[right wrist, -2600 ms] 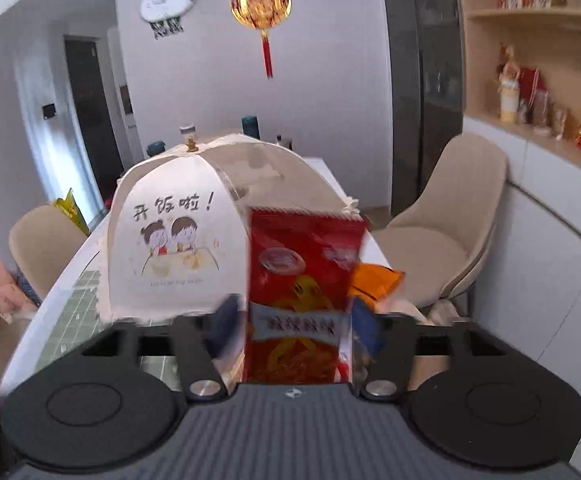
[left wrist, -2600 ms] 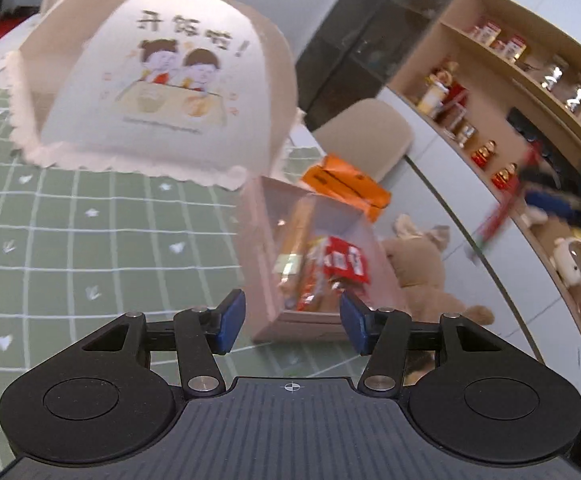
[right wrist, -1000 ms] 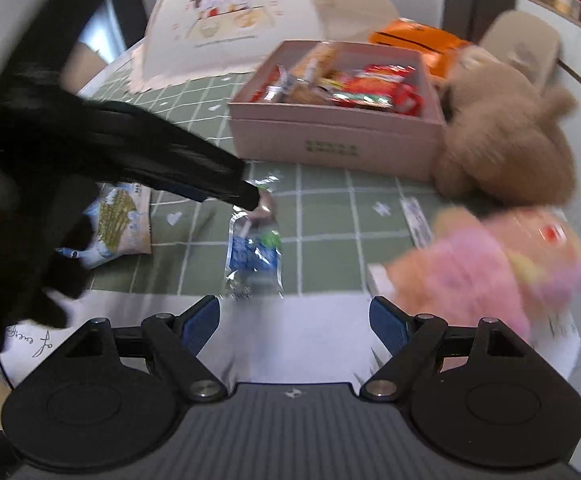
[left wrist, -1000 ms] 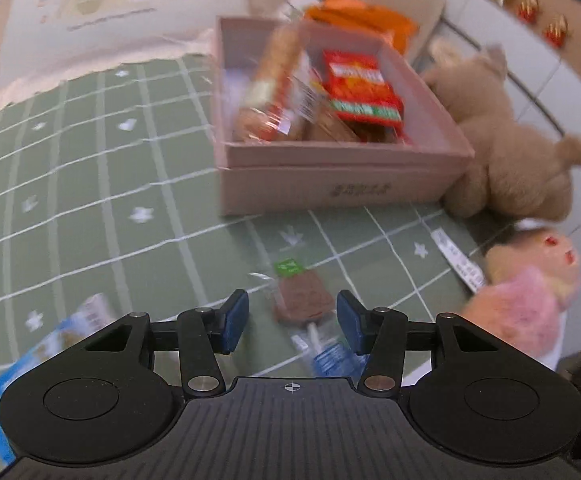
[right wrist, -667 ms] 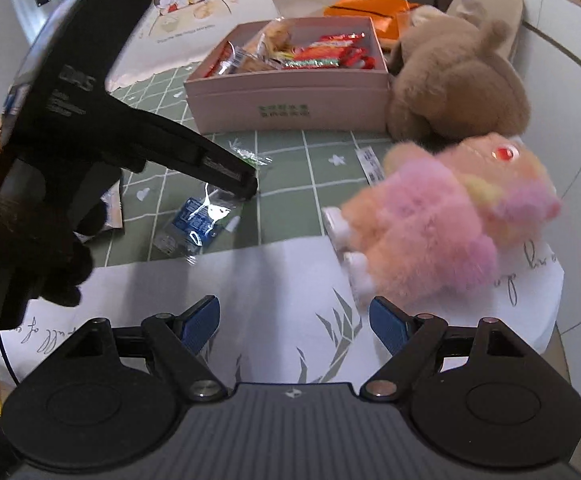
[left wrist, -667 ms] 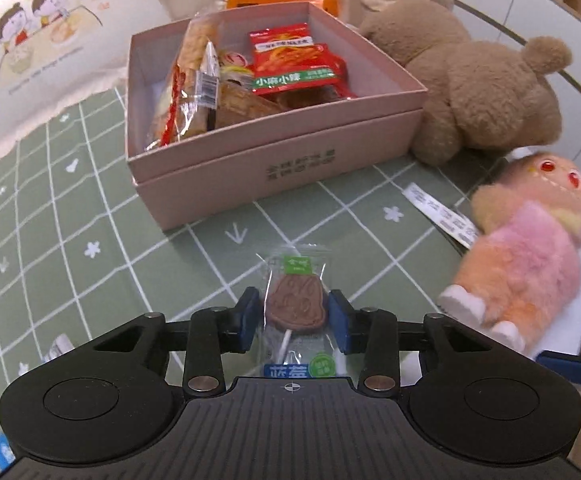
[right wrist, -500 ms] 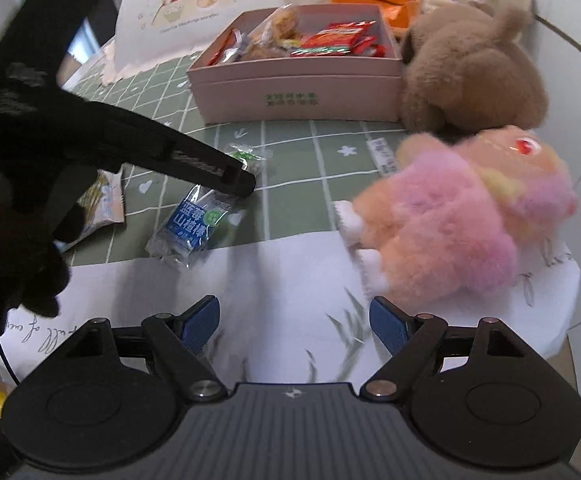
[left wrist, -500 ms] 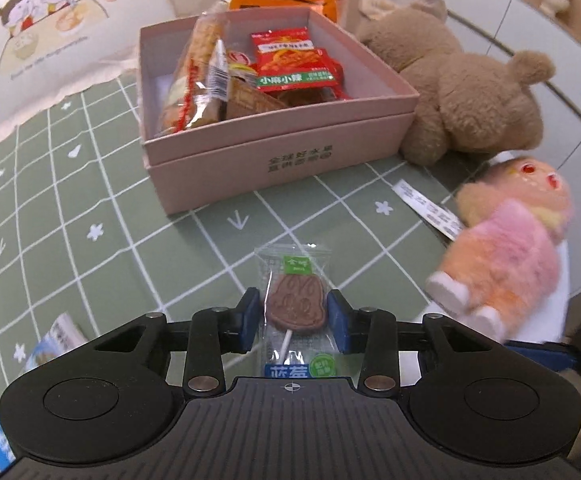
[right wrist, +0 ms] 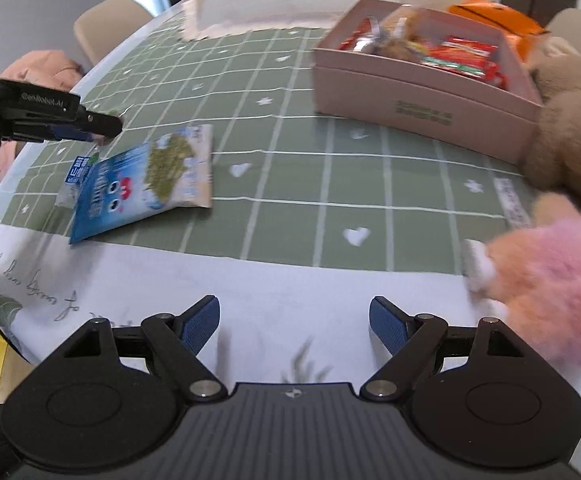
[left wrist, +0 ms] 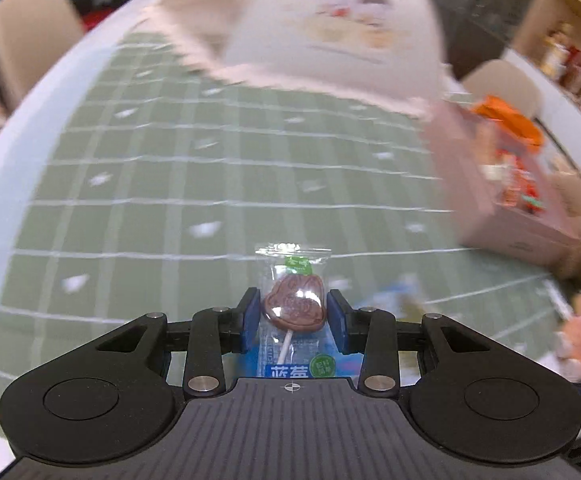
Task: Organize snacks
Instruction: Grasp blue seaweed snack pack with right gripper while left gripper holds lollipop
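My left gripper (left wrist: 293, 312) is shut on a brown chocolate lollipop (left wrist: 295, 307) in a clear wrapper with a blue lower end, held above the green checked cloth (left wrist: 162, 184). In the right wrist view, that gripper (right wrist: 108, 125) sits at the far left with the wrapper's blue end (right wrist: 75, 176) hanging under it. The pink snack box (right wrist: 422, 94), holding several packets, stands at the back right, also blurred at the right of the left wrist view (left wrist: 506, 216). A blue snack bag (right wrist: 146, 184) lies flat on the cloth. My right gripper (right wrist: 294, 326) is open and holds nothing, above the white table edge.
A brown teddy (right wrist: 566, 128) leans on the box's right end, and a pink plush toy (right wrist: 550, 276) lies in front of it. An orange bag (right wrist: 494, 14) sits behind the box. A white food-cover dome (left wrist: 330, 28) stands at the back. Chairs ring the table.
The left gripper closed on the lollipop and carried it left, away from the box, so its view now faces the dome. The right gripper stayed open and drifted slightly.
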Demonstrator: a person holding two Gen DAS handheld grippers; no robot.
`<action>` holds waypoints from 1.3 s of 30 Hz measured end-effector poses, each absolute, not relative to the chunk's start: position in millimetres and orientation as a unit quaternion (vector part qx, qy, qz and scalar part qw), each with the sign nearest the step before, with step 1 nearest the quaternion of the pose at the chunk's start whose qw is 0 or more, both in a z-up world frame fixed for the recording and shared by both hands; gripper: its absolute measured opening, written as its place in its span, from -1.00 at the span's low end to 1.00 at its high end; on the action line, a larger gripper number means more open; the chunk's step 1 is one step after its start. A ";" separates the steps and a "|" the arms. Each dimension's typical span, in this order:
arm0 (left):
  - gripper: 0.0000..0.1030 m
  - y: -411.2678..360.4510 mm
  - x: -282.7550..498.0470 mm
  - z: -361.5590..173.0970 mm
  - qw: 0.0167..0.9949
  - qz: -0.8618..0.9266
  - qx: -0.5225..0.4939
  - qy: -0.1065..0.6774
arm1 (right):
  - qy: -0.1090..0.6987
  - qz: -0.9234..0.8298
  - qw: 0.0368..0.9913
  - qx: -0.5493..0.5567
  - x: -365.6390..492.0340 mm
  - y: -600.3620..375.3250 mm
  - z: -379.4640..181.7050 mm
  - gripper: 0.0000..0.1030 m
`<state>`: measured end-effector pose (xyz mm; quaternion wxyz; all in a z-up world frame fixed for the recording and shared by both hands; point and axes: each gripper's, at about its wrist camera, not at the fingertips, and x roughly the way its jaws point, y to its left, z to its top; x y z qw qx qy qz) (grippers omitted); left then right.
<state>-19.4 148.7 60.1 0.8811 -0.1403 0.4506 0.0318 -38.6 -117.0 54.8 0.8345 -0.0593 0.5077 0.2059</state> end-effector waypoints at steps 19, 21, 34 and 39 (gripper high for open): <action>-0.20 90.3 -61.3 46.1 0.866 -0.018 -0.171 0.469 | 0.490 0.194 0.848 -0.054 -12.4 -93.9 66.2 0.61; -0.20 99.6 -61.4 46.1 0.870 0.020 -0.149 0.469 | 0.479 0.186 0.857 -0.038 -4.8 -87.0 68.8 0.61; -0.18 92.5 -59.1 39.5 0.865 0.019 -0.141 0.481 | 0.426 0.196 0.870 -0.153 -0.7 -40.3 48.2 0.62; -0.18 76.1 -50.6 38.6 0.865 -0.004 -0.136 0.483 | 0.428 0.169 0.877 -0.140 -10.1 -89.7 48.0 0.71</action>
